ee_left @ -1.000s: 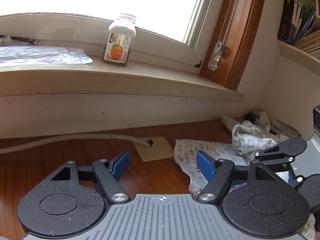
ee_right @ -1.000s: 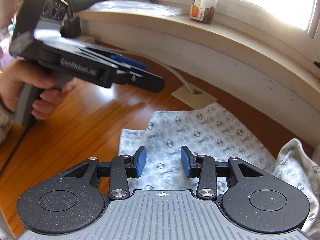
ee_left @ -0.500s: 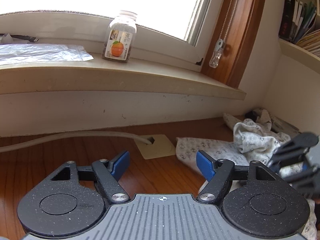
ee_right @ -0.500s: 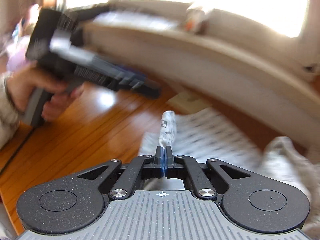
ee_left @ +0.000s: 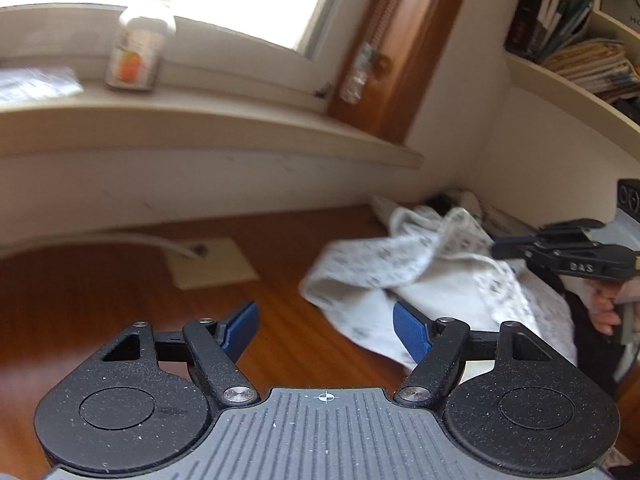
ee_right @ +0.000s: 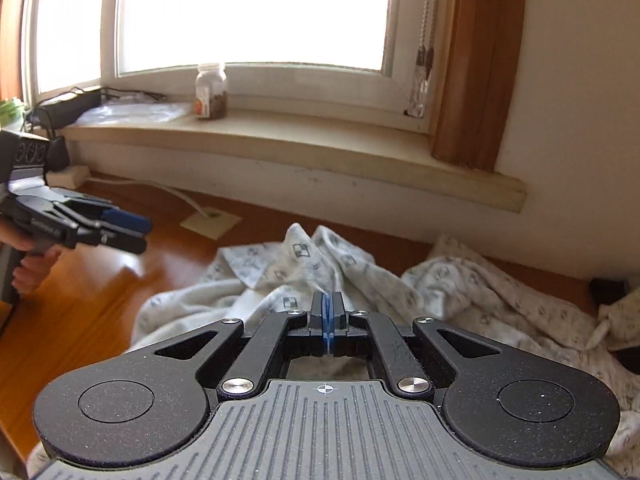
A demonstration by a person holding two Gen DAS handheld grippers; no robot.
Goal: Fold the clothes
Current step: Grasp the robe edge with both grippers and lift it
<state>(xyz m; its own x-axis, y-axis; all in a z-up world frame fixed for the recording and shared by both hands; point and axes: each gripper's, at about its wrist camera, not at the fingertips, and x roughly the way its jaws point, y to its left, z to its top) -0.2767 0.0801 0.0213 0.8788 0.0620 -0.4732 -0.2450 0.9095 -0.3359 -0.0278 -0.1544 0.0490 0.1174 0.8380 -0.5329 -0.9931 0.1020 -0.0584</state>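
Observation:
A white garment with a small grey print [ee_left: 400, 264] [ee_right: 280, 268] lies bunched on the wooden table [ee_left: 100, 300]. My right gripper [ee_right: 328, 312] is shut on a fold of it, and the cloth rises in a ridge up to the pressed blue pads. In the left wrist view the right gripper [ee_left: 500, 246] comes in from the right with cloth lifted at its tip. My left gripper [ee_left: 326, 330] stands open just above the table, its right pad over the garment's near edge, nothing between the pads. It also shows as the left gripper [ee_right: 136, 228] at the left of the right wrist view, apart from the cloth.
A jar [ee_right: 211, 92] and a plastic bag [ee_right: 132, 110] sit on the windowsill [ee_right: 320, 148]. A white cable [ee_right: 176, 194] runs to a beige plate [ee_right: 210, 222] set in the table. Bookshelves [ee_left: 576, 52] stand at the right. A dark object [ee_right: 608, 290] lies past the garment.
The right gripper closed on the garment's edge and carried it up and to the right, bunching the flat cloth. The left gripper swung slightly right, still open.

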